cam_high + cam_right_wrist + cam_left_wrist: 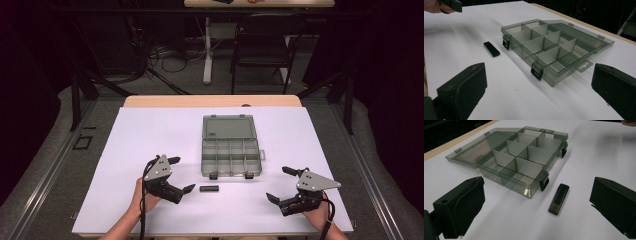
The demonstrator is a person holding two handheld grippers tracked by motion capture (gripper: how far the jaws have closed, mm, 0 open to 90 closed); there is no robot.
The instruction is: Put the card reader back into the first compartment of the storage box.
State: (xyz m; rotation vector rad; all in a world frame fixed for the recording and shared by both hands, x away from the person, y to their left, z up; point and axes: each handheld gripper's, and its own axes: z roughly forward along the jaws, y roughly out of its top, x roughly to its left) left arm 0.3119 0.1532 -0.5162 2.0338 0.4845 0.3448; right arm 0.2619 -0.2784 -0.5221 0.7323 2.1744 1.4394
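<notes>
On the white table top [150, 130], the largest thing is a smoky, see-through compartment box [231, 157] lying open near the middle, its lid [229, 127] folded flat toward the far edge. Thin dividers split the tray into two rows of small cells, and two black latches [544, 181] hang from its near wall.

Next in size come the two grippers, both resting low near the person's edge. The left gripper [181, 175] sits left of the box with its jaws spread wide and nothing between them; the left hand [142, 197] holds it from behind. The right gripper [280, 183] sits well to the right, jaws likewise wide apart and empty, held by the right hand [315, 216].

Smallest is the little dark block [210, 188], a slim rectangular bar with rounded corners, glossy and dark-tinted, lying flat on the table. It rests just in front of the box's near wall, close to the left latch but apart from it. In the high view its long axis runs left to right, parallel to that wall. It lies between the two grippers, much nearer the left one, just beyond that gripper's lower jaw tip.
</notes>
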